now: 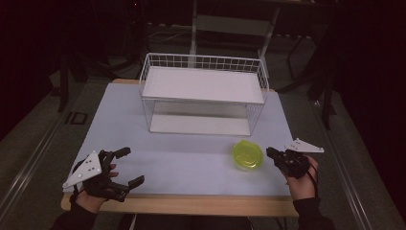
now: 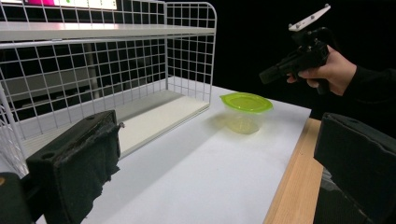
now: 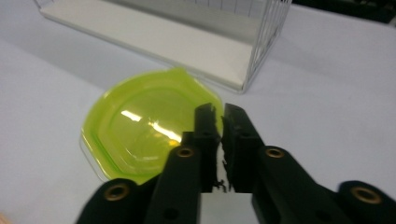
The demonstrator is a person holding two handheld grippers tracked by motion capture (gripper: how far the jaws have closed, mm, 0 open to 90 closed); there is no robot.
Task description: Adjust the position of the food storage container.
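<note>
- While the room around it lies dark, the bench (image 1: 143,143) carries a pale blue-white sheet, with a bare wooden edge along the person's side.
- At the far middle of the bench stands a white wire rack (image 1: 203,93) with two flat shelves, one up top and one at the bottom; its grid walls close the back and the ends, and the front is open. In the left gripper view the rack (image 2: 107,70) rises at the left, and the right gripper view catches its lower shelf corner (image 3: 187,46).
- On the near left, the left hand-held gripper (image 1: 125,167) rests low over the bench edge, its jaws spread wide apart with nothing between them; the left gripper view shows the two black jaws far apart at the picture's sides.
- On the near right, the right hand-held gripper (image 1: 269,152) is held in a hand (image 1: 302,184), pointing toward the container; its jaws are clenched to a thin slit and grasp nothing, tips just over the lid's near rim in the right gripper view (image 3: 219,112). Whether they touch the lid I cannot tell.
- A small clear container with a yellow-green lid (image 1: 247,155) sits on the bench just in front of the rack's right corner, apart from it and just beside the right jaws; it also shows in the left gripper view (image 2: 245,111) and close up in the right gripper view (image 3: 144,126).
</note>
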